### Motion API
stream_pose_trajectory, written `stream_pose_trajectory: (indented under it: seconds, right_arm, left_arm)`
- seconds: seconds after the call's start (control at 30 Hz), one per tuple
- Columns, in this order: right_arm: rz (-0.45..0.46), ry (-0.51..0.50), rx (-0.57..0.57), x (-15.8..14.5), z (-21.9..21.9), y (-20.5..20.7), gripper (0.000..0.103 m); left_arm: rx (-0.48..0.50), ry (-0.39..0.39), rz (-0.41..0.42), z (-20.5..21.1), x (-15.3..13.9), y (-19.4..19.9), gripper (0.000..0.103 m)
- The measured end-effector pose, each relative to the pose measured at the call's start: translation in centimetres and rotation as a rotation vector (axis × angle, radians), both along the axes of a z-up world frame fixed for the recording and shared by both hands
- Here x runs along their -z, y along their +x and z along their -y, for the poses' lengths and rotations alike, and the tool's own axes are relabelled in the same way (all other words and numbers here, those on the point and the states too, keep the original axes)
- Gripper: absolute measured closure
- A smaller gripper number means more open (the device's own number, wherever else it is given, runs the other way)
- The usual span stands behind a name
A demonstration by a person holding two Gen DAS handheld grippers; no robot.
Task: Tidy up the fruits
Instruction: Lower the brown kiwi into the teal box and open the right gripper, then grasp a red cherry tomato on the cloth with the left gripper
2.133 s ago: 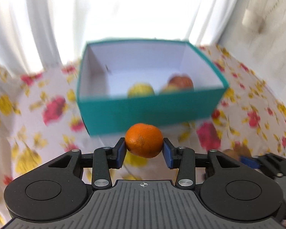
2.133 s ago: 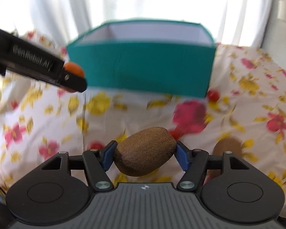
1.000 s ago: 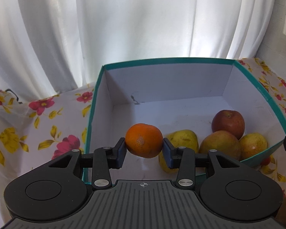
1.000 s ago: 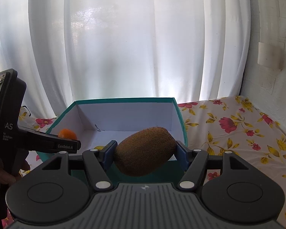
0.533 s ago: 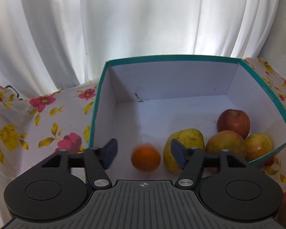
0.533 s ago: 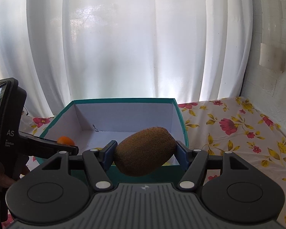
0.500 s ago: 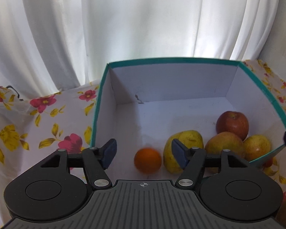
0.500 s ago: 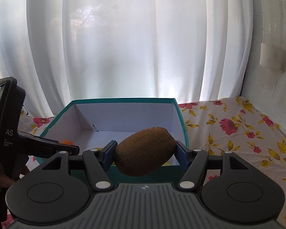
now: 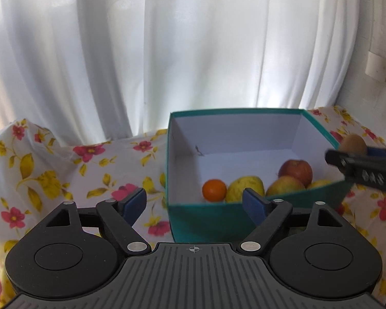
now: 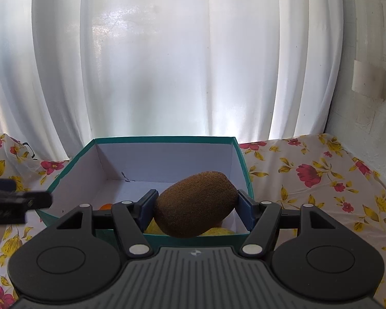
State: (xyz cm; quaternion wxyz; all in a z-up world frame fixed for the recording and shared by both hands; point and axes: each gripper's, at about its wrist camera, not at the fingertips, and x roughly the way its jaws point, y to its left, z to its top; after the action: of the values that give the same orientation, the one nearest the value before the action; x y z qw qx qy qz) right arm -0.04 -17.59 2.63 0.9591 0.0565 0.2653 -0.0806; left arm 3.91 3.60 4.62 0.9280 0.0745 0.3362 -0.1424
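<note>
A teal box (image 9: 205, 213) with a white inside stands on the flowered cloth. In it lie an orange (image 9: 214, 190), a yellow pear (image 9: 242, 189) and red-and-yellow apples (image 9: 295, 172). My left gripper (image 9: 194, 204) hangs in front of the box's near wall, its jaws opening, nothing between them. My right gripper (image 10: 195, 206) is shut on a brown kiwi (image 10: 195, 203) just above the box's near rim (image 10: 193, 239). The kiwi (image 9: 353, 143) and right gripper's fingers (image 9: 360, 166) also show at the right of the left wrist view. The left gripper's finger (image 10: 15, 202) shows at the left of the right wrist view.
White curtains (image 10: 182, 59) hang right behind the box. The flowered cloth (image 9: 64, 170) spreads left and right of the box (image 10: 308, 180). A pale wall (image 10: 368, 77) rises at the far right.
My left gripper let go of the orange, which dropped into the box beside the pear. It then drew back and up, jaws spreading wider. The right gripper still holds the kiwi in place.
</note>
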Motion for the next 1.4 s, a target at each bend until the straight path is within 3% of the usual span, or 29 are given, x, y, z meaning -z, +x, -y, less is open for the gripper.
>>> stream_pose_trajectory:
  seconds: [0.27,0.63,0.73,1.0,1.4]
  right_arm:
    - [-0.04,0.034,0.007,1.6,0.7,2.2,0.038]
    - [-0.065,0.042,-0.043,2.8,0.2,3.3,0.034]
    - [0.015,0.015,-0.04,1.8,0.1,2.3,0.021]
    - [0.171,-0.041,0.007,-2.4,0.4,-3.3,0.014]
    - [0.105,0.046,0.095,0.2,3.1,-10.7,0.013]
  left_arm:
    - [-0.001,0.033,-0.061,-0.4,2.2,-2.7,0.016]
    - [-0.002,0.052,-0.077,-0.7,3.1,-5.2,0.016]
    - [0.002,0.051,-0.077,-0.5,3.2,-5.7,0.016]
    - [0.06,0.056,-0.078,0.2,3.9,-7.3,0.019]
    - [0.212,0.109,-0.137,3.6,7.3,-10.8,0.028]
